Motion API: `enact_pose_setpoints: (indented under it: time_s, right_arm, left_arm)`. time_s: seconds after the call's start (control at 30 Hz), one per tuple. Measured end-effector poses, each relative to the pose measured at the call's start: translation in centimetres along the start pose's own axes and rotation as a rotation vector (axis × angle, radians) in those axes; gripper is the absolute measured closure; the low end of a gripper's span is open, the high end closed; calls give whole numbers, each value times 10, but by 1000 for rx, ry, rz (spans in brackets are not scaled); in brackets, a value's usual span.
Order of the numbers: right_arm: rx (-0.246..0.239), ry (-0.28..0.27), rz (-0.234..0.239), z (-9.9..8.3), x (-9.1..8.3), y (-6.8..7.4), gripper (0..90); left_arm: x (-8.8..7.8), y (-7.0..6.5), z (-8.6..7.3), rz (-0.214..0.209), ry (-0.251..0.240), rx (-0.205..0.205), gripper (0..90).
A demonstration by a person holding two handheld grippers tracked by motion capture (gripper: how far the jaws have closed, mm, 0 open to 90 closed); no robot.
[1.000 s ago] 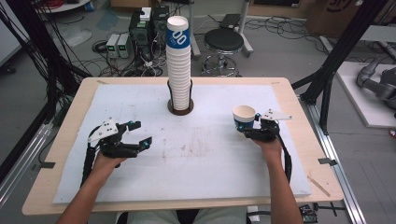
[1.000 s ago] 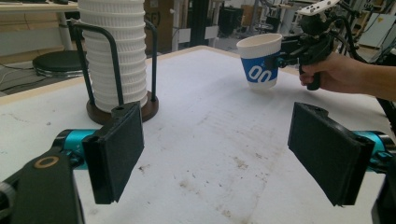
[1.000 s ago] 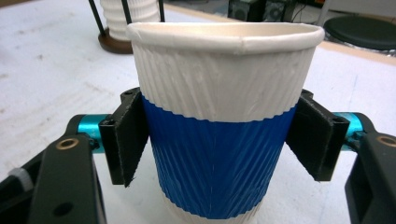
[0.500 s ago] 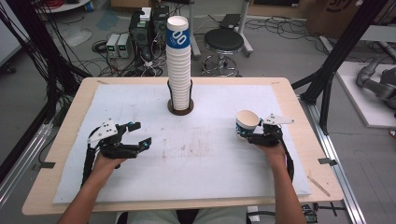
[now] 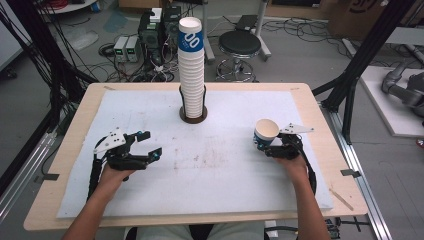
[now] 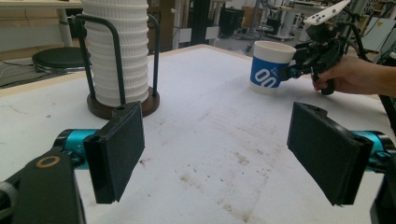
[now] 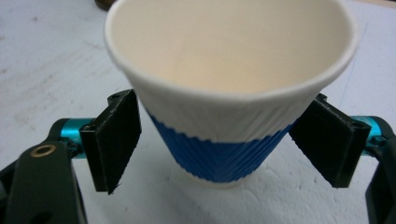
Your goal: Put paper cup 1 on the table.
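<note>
Paper cup (image 7: 229, 93) stands between the right gripper (image 5: 266, 148)'s just-opened fingers; left gripper (image 5: 150, 145) gapes empty midtable.

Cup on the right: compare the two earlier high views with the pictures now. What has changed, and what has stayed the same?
The right gripper brought the cup slightly nearer the person and set it upright on the table. Its fingers have just been opening: they now flank the cup without pressing it, so it has been let go. The left gripper stayed open in place, and the cup stack is unchanged.
</note>
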State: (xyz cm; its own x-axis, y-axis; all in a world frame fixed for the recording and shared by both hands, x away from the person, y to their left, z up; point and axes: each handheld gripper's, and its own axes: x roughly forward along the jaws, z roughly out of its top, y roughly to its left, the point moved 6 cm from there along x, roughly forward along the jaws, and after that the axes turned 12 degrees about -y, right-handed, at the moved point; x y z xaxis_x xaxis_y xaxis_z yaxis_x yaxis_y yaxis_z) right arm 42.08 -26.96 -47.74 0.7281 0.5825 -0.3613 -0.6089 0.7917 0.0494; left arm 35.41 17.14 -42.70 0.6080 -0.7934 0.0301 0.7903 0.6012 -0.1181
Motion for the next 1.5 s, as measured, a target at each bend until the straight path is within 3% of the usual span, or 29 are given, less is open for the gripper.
enact_pose_setpoints:
  time_s: [0.27,0.43,0.6,0.83,0.97,1.17,1.5]
  right_arm:
    - [4,8,14,3,-18,3,184]
    - [14,-58,17,6,-40,4,184]
    - [23,-79,30,9,-56,6,184]
    - [16,-135,58,22,-73,20,184]
    - [23,-164,68,27,-79,28,184]
    - [-2,-174,73,31,-84,38,184]
    - [-13,-184,59,29,-93,40,184]
  left_arm:
    - [-3,2,1,7,-14,-5,190]
    - [-4,3,2,16,-19,-9,188]
    - [-5,5,3,25,-29,-18,187]
    - [-8,7,5,41,-34,-34,174]
    - [-11,7,7,47,-40,-24,173]
    - [-13,5,8,50,-53,-27,173]
    - [-15,6,9,72,-69,-34,173]
